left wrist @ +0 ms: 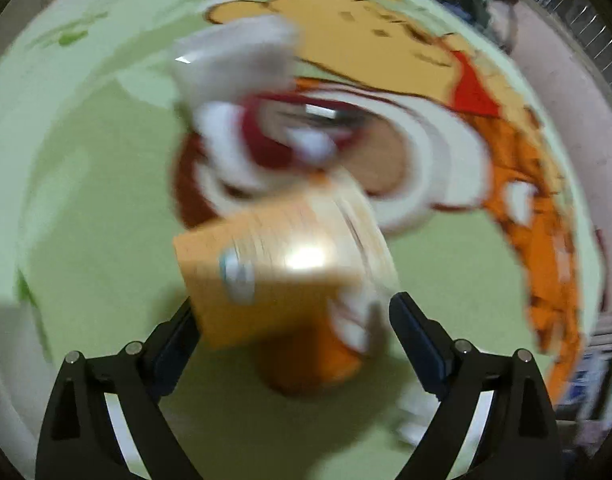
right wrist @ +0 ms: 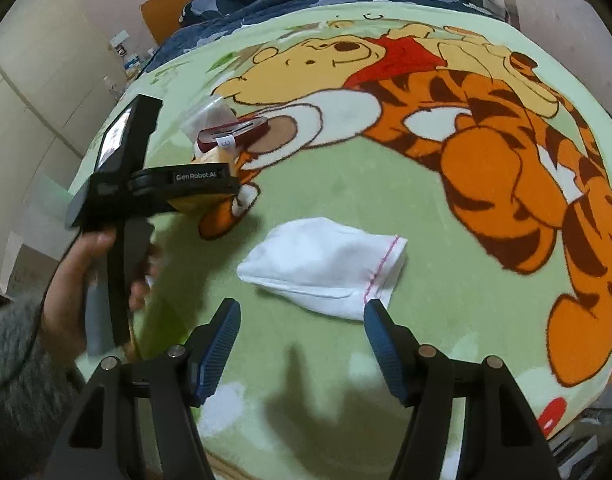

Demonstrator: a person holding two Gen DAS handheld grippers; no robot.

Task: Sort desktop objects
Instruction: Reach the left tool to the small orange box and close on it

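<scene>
**A:** Starting at the left: a hand [right wrist: 85, 280] is gripping the handle of the left gripper [left wrist: 293, 304]. Its jaws are standing wide on either side of the glossy tan cardboard box [left wrist: 281, 276]. The blur is hiding the pads, so I cannot tell whether they are pressing the box or clear of it.

**B:** Where is the box sitting?

**A:** It is lying low over the green fleece blanket [left wrist: 85, 200] on the bed. Just past it are the dark red hard case [left wrist: 273, 136] and the crinkly clear plastic bag [left wrist: 233, 52]. To me, those three are forming one group.

**B:** So the box is needing a square, flat set-down. It is stiff and slick, and the soft pile is giving it little footing.

**A:** I am thinking so too. Lifting straight up afterwards is mattering, so a jaw is not dragging a corner.

**B:** And further right?

**A:** The white cloth pouch [right wrist: 326, 268], limp and pink-stitched along one edge, is lying apart from that group. It is just beyond the right gripper [right wrist: 301, 308], whose jaws are gaping with nothing between them.

**B:** Limp cloth is wanting a deep pinch through a fold, not a nip at the hem.
</scene>
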